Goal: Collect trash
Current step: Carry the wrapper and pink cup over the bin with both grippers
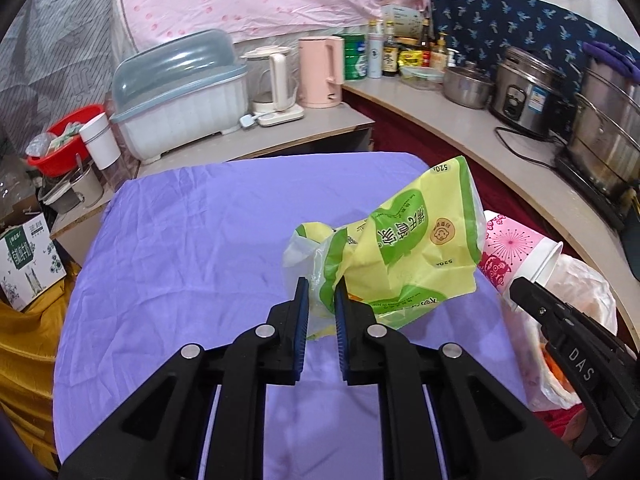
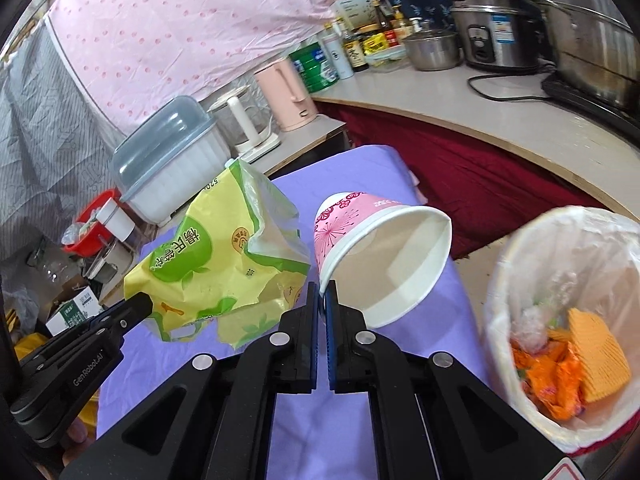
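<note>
My left gripper (image 1: 321, 292) is shut on a crumpled yellow-green plastic snack bag (image 1: 404, 248) and holds it above the purple tablecloth (image 1: 192, 260). The bag also shows in the right wrist view (image 2: 208, 264), left of the cup. My right gripper (image 2: 323, 294) is shut on the rim of a pink and white paper cup (image 2: 376, 252), held tilted with its mouth toward the lower right. The cup shows in the left wrist view (image 1: 516, 252) at the right. A trash bin with a white liner (image 2: 568, 320) stands right of the table, holding orange wrappers.
A counter (image 1: 460, 128) runs along the back right with a rice cooker (image 1: 524, 92), pots and bottles. A side shelf holds a dish box (image 1: 180, 96), a glass kettle (image 1: 276, 84) and a pink kettle (image 1: 320, 72). A red basin (image 1: 64, 144) and a carton (image 1: 28, 264) sit left.
</note>
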Demonstrator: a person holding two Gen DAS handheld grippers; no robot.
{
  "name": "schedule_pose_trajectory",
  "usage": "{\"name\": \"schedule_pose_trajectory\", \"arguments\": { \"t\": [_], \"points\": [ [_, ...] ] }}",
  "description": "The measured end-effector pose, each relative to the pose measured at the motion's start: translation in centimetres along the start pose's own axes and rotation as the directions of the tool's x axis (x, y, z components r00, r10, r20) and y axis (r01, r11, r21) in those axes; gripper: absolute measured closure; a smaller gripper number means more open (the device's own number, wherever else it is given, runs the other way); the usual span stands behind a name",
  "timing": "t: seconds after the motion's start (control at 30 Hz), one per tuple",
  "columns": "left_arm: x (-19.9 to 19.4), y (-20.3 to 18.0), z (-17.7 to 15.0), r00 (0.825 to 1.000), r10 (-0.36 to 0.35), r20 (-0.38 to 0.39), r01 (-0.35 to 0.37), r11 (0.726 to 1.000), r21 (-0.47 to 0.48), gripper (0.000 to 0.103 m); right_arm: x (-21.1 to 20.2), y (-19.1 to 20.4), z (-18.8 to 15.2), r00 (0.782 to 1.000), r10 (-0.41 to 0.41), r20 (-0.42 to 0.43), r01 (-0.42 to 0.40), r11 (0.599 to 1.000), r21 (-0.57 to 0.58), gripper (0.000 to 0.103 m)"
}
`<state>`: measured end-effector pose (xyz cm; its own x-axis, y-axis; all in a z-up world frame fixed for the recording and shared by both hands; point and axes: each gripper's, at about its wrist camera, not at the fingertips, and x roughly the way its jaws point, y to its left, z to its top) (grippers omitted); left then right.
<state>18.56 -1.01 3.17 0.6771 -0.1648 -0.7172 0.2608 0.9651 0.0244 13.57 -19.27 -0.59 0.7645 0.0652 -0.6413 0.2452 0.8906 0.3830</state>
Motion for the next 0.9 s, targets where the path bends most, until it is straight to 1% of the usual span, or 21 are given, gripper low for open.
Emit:
{"name": "schedule_pose_trajectory", "arguments": {
  "t": [0.27, 0.4, 0.5, 0.7, 0.9],
  "points": [
    [-2.2, -6.9, -1.4, 0.998, -0.067, 0.005, 0.067, 0.994, 0.081, 0.091, -5.2, -5.6, -1.0, 0.998, -0.042, 0.053, 0.038, 0.997, 0.072, 0.099],
    [-3.0, -10.6, -2.1, 0.995, -0.104, 0.004, 0.103, 0.987, 0.124, 0.091, -7.4, -9.0, -1.6, 0.995, -0.073, 0.071, 0.064, 0.991, 0.116, 0.099],
    [-3.3, -12.7, -2.5, 0.992, -0.127, -0.002, 0.126, 0.981, 0.147, 0.091, -8.8, -11.6, -2.0, 0.992, -0.099, 0.082, 0.086, 0.985, 0.149, 0.099],
    [-3.2, -17.2, -3.4, 0.986, -0.163, -0.024, 0.164, 0.966, 0.200, 0.091, -10.4, -16.2, -2.8, 0.985, -0.146, 0.087, 0.123, 0.968, 0.220, 0.099],
    [-2.1, -21.4, -4.0, 0.981, -0.183, -0.058, 0.192, 0.949, 0.251, 0.091, -11.0, -20.0, -3.6, 0.980, -0.183, 0.079, 0.155, 0.949, 0.274, 0.099]
  ]
}}
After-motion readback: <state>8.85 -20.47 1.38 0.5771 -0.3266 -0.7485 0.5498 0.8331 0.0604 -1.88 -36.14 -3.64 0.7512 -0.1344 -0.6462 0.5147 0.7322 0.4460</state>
